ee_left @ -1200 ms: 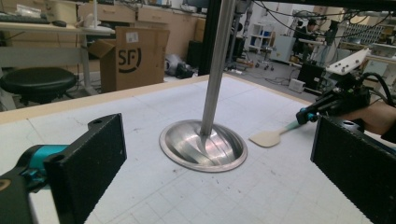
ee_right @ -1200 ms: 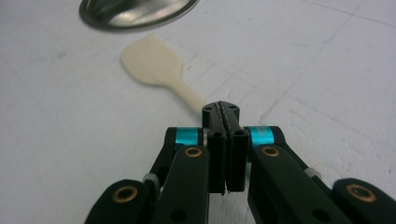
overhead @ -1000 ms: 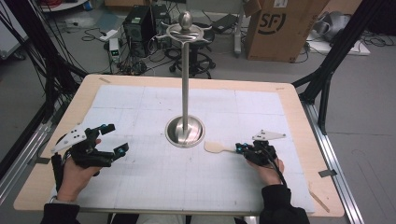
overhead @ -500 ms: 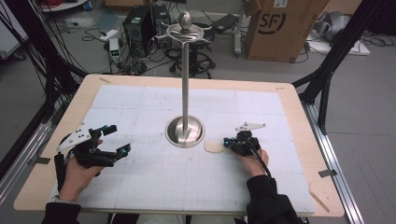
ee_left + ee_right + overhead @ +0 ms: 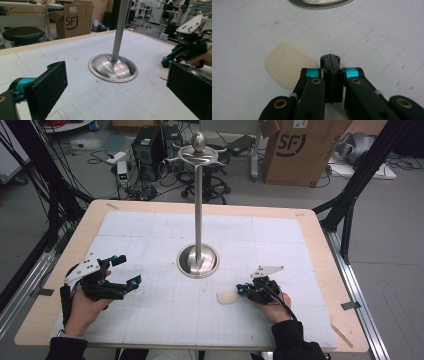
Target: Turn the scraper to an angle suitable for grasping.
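Note:
A flat cream piece (image 5: 227, 296) with a rounded end lies on the white gridded mat (image 5: 150, 235), right of centre. My right gripper (image 5: 241, 290) is shut, jaws pressed together, low over the mat. Its tips rest on or just over the near edge of the cream piece (image 5: 287, 67), which spreads left of my right gripper (image 5: 330, 58) and runs on beneath it. Whether the piece is clamped I cannot tell. My left gripper (image 5: 125, 271) is held open at the mat's left, with nothing between its jaws. In the left gripper view, my left gripper (image 5: 117, 95) faces the stand.
A tall steel stand with a round dished base (image 5: 198, 261) rises from the middle of the mat, its hooked top (image 5: 198, 155) high above. The same base (image 5: 112, 67) sits ahead of the left jaws. A cardboard box (image 5: 300, 150), cables and equipment lie beyond the table's far edge.
My right gripper moved left onto the cream piece, then drew back towards the person, and the piece came with it. The left gripper has stayed where it was.

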### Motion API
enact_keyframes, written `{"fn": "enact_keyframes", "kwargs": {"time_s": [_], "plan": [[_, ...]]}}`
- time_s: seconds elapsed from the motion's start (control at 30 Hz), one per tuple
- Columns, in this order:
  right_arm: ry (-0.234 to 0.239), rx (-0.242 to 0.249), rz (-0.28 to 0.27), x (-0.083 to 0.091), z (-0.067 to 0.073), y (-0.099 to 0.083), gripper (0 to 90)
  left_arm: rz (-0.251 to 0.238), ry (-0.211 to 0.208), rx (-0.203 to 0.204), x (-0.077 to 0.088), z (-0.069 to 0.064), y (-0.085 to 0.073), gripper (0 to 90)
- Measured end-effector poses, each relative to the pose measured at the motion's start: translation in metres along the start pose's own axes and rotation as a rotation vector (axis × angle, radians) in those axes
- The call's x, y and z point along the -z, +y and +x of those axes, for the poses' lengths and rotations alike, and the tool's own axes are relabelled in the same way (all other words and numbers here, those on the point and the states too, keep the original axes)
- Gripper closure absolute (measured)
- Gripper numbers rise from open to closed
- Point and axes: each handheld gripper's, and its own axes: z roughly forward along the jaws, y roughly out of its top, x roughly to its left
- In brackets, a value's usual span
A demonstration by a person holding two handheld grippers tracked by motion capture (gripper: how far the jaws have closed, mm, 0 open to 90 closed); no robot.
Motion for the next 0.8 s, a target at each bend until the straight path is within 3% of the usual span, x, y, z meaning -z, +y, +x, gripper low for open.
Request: {"fn": "enact_keyframes", "kwargs": {"time_s": [0.27, 0.5, 0.53, 0.57, 0.6, 0.63, 0.67, 0.8], "plan": [[0.024, 0.031, 0.018, 0.019, 0.02, -0.019, 90.0, -0.011, 0.002, -0.003, 0.001, -0.001, 0.0, 3.8], [0.043, 0.048, -0.02, 0.031, 0.022, -0.031, 90.0, -0.021, -0.01, -0.028, 0.001, -0.003, -0.001, 3.8], [0.03, 0.026, -0.057, 0.039, 0.018, -0.033, 90.0, -0.022, -0.011, -0.026, 0.001, -0.003, -0.001, 3.8], [0.03, 0.026, -0.057, 0.039, 0.018, -0.033, 90.0, -0.022, -0.014, -0.023, 0.001, -0.003, -0.001, 3.8], [-0.007, -0.013, -0.091, 0.05, 0.01, -0.037, 90.0, -0.024, -0.016, -0.019, 0.0, -0.003, -0.001, 3.8], [-0.007, -0.013, -0.091, 0.05, 0.01, -0.037, 90.0, -0.027, -0.014, -0.017, 0.0, -0.002, -0.001, 3.8], [-0.041, -0.051, -0.095, 0.059, 0.002, -0.043, 90.0, -0.027, -0.019, -0.013, 0.0, -0.002, -0.001, 3.8], [-0.114, -0.102, -0.088, 0.071, -0.011, -0.058, 90.0, -0.025, -0.021, -0.002, 0.0, -0.001, -0.001, 3.8]]}}
